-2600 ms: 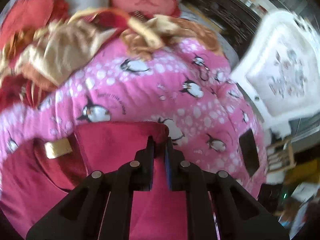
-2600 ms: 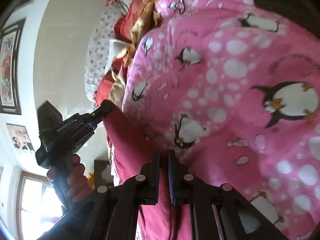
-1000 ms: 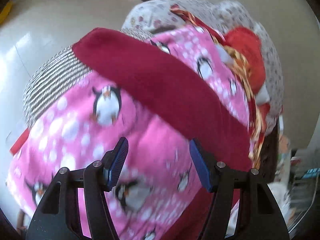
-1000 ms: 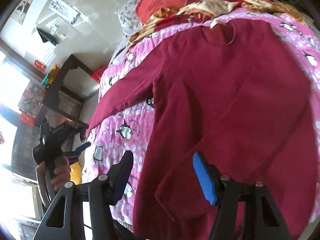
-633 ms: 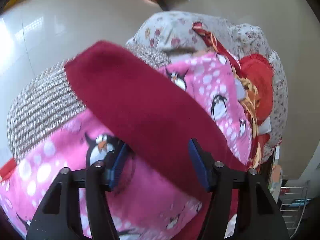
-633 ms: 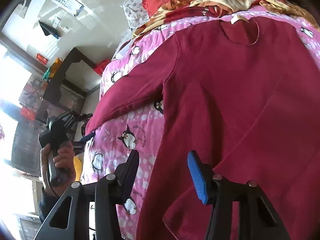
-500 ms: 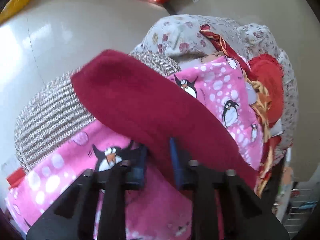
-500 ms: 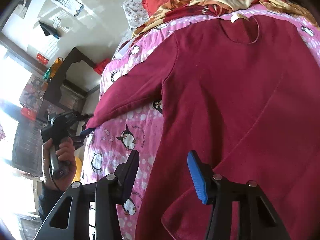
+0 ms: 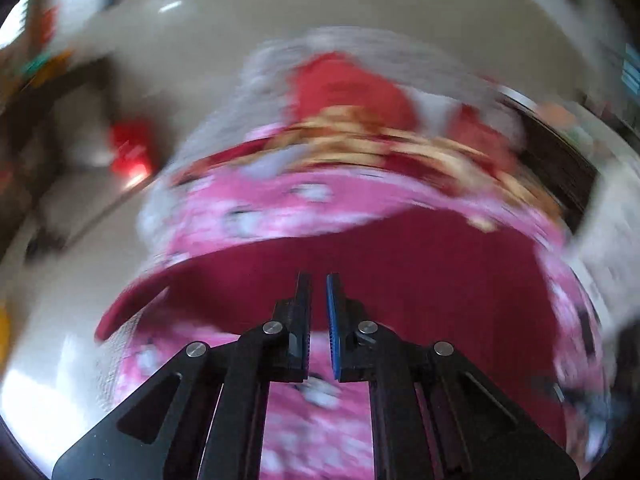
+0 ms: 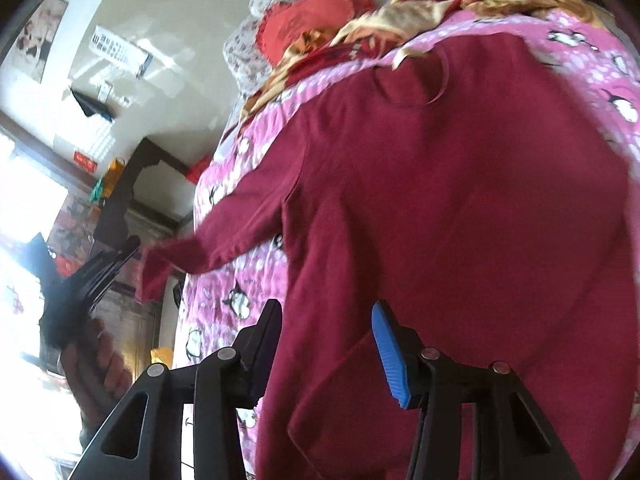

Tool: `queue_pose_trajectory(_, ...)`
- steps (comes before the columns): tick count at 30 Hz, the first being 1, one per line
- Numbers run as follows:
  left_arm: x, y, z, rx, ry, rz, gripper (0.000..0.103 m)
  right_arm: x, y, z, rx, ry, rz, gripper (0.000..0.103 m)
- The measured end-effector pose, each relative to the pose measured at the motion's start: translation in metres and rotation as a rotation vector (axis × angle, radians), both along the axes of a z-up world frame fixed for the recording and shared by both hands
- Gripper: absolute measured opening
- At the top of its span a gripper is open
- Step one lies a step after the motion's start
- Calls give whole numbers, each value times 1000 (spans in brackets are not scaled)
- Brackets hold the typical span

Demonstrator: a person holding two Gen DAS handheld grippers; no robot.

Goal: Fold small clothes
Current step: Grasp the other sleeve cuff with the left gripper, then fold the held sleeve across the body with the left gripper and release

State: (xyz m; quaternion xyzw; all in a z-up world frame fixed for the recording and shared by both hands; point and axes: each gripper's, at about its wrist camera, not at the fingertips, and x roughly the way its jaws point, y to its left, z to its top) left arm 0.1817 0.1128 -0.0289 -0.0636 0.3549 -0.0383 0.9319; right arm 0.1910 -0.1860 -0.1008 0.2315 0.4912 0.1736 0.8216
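Pink penguin-print bedding (image 9: pixel 280 204) fills the left wrist view, badly smeared, with pale floor around it and a heap of red and gold cloth (image 9: pixel 360 136) at the far end of the bed. Across the bedding lies the dark red long-sleeved top (image 9: pixel 400 264). The left gripper (image 9: pixel 318 316) has its fingers drawn together, only a thin slit between the black pad and the blue one, where a second ago they stood wide apart over the sleeve. Red cloth sits right at the fingertips, but the blur hides the pinch itself.

From the right wrist view the same bedding (image 10: pixel 224 280) runs up to a red round cushion (image 10: pixel 312 20) and the gold cloth (image 10: pixel 404 12), with a white wall and bright window at the left. The top (image 10: pixel 460 200) is spread flat, neck toward the pillows. Its left sleeve (image 10: pixel 240 232) now rises off the bedding at the cuff, which ends at the tip of the left gripper (image 10: pixel 132 246), held in the person's hand (image 10: pixel 96 364); half a second ago that sleeve lay flat. So the sleeve looks taken, ready to be carried across the body for the first fold. The right gripper (image 10: pixel 326 340) hovers near the hem with its fingers apart and closing, the side edge of the top showing between them, the pads not yet pressing on it.
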Motion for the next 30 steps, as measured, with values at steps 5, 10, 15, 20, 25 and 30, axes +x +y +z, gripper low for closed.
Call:
queue_pose_trajectory(5,-20,-80,-18,-25,100,-246,7,-9,-47,-3,46,11,-85,46)
queue_pose_trajectory(10,12,-11,-84,-383,368,-25,10,-24,-73,-6,80,17,-115,46)
queue_pose_trajectory(15,9,100,-108,-603,338,381,64,-25,-60,-16,74,51,-75,48)
queue_pose_trajectory(20,2,183,-126,-769,312,633,68,-12,-27,-22,69,61,-6,48)
queue_pose_trajectory(25,24,219,-141,-837,314,734,53,4,-4,-23,52,57,36,48)
queue_pose_trajectory(30,47,239,-170,-842,380,798,10,13,8,-23,31,54,57,48)
